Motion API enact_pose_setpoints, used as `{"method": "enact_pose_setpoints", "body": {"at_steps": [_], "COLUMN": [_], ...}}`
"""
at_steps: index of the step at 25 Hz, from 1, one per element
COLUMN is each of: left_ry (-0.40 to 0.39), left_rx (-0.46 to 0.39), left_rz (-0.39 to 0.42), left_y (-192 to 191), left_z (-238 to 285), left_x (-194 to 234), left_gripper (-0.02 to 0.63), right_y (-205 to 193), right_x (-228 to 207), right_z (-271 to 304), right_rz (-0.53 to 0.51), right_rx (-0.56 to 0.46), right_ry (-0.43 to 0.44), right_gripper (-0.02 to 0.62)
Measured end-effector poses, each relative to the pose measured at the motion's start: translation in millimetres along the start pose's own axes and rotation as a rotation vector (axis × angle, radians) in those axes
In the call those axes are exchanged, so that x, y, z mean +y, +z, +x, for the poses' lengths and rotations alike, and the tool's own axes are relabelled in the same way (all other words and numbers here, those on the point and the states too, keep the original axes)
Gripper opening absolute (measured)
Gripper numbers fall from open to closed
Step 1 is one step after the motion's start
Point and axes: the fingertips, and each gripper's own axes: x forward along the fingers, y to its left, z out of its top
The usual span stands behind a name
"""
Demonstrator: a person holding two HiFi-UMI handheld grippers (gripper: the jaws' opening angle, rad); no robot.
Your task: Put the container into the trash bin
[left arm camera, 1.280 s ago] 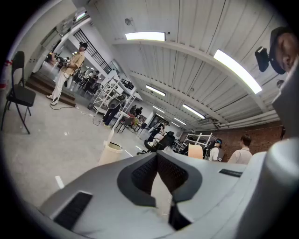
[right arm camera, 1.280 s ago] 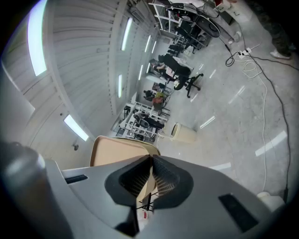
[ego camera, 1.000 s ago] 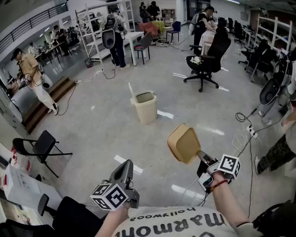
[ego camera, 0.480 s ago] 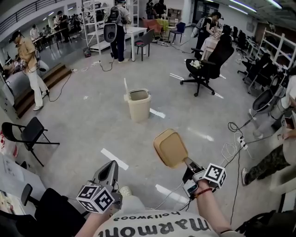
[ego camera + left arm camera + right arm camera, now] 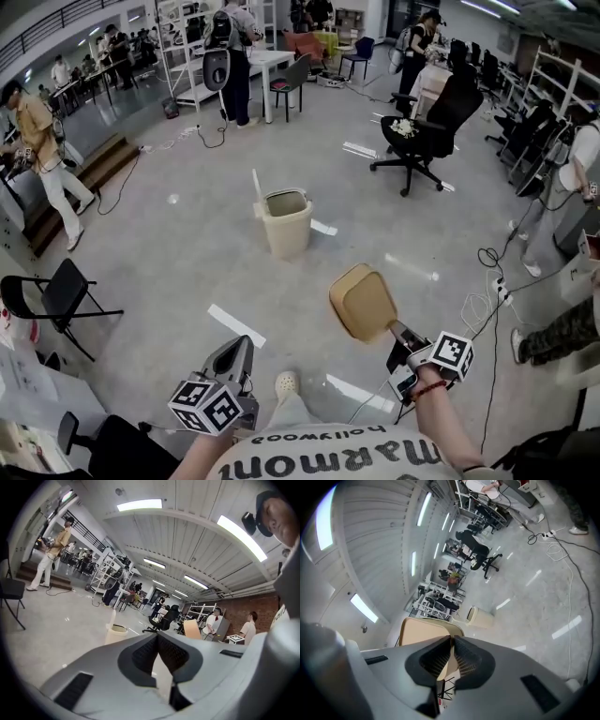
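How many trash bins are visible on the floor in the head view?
1. The trash bin stands open on the floor ahead, beyond the container held in the right gripper. Others may be hidden behind furniture.

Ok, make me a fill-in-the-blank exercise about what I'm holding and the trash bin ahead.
The hand-held gripper on the person's ____ side grips the container.
The other hand-held gripper holds ____.
The trash bin has its lid ____, not closed.
The office chair beyond it is ____ in colour.
Missing words: right, nothing, open, black.
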Motion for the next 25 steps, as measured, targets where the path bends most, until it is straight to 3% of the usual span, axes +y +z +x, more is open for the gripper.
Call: {"method": "enact_pose_setpoints", "body": {"at_steps": [5, 12, 14, 18, 23, 25], "left_ry": [-0.051, -0.100, -0.105, -0.103, -0.107, -0.107], "left_rx": [0.001, 0.000, -0.005, -0.017, 0.000, 0.004], "left_rz": [0.022, 0.072, 0.079, 0.055, 0.024, 0.015], "left_y": [45.8, 110.7, 120.1, 129.9, 131.7, 132.9], "left_z": [63.2, 122.2, 136.2, 158.0, 178.4, 188.6], "left_x": [47.0, 95.3, 105.7, 123.3, 131.8, 136.5], "left_gripper": [0.005, 0.005, 0.005, 0.005, 0.004, 0.005], "right_y": [34.9, 51.0, 51.9, 53.0, 56.1, 62.4], "right_x": [33.2, 77.6, 80.2, 84.0, 72.4, 71.9], "right_z": [73.4, 153.9, 164.2, 187.7, 198.7, 215.1], "right_rz": [-0.012, 0.007, -0.003, 0.001, 0.023, 0.026], "right_rx": [-0.048, -0.092, -0.096, -0.082, -0.069, -0.058], "right_ry": [0.009, 0.030, -0.011, 0.050, -0.061, -0.025], "right_gripper": [0.014, 0.014, 0.014, 0.014, 0.014, 0.014]}}
